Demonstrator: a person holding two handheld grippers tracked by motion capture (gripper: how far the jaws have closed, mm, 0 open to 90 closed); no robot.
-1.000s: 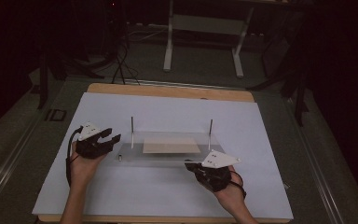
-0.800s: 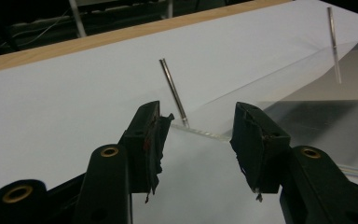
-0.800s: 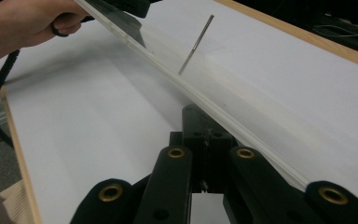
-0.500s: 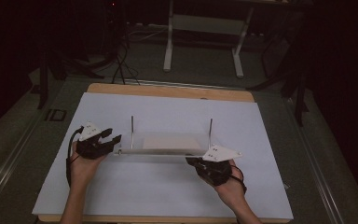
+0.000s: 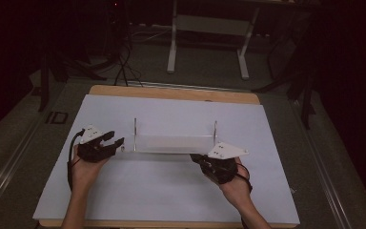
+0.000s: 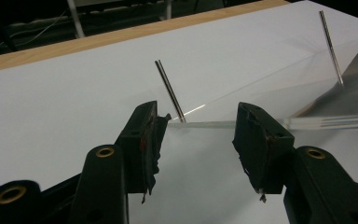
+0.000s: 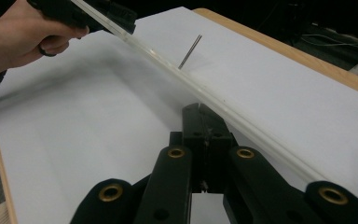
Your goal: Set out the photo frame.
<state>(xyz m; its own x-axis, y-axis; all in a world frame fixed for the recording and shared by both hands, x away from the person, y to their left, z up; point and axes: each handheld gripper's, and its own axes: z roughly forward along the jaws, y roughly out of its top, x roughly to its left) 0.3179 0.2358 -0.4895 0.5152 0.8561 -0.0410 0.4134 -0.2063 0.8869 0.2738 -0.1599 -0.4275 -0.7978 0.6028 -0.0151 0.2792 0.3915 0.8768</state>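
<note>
I am working on a clear plastic stand point(image 5: 174, 143) that sits near the middle of the white sheet point(image 5: 171, 200) on the table, a flat see-through base with two thin metal rods point(image 5: 135, 133) rising from it, one at each end. My right tongs point(image 5: 205, 161) are at the stand's near right corner, and in the right gripper view their jaws are pressed together right beside the clear edge point(image 7: 223, 109). I judge they are pinching that edge, but the plastic is so transparent that I cannot be certain. My left tongs point(image 6: 200, 130) stand open, with the corner of the base point(image 6: 191, 124) between the jaws at the foot of the nearer rod point(image 6: 169, 91).

To do this well, I think I should slide the left tongs a little further onto the corner so the pads overlap the plastic properly, then close them squarely on the flat edge and not on the rod. After that, both hands ought to move together and keep level, since a thin slick plate may twist or slip if one side leads.
</note>
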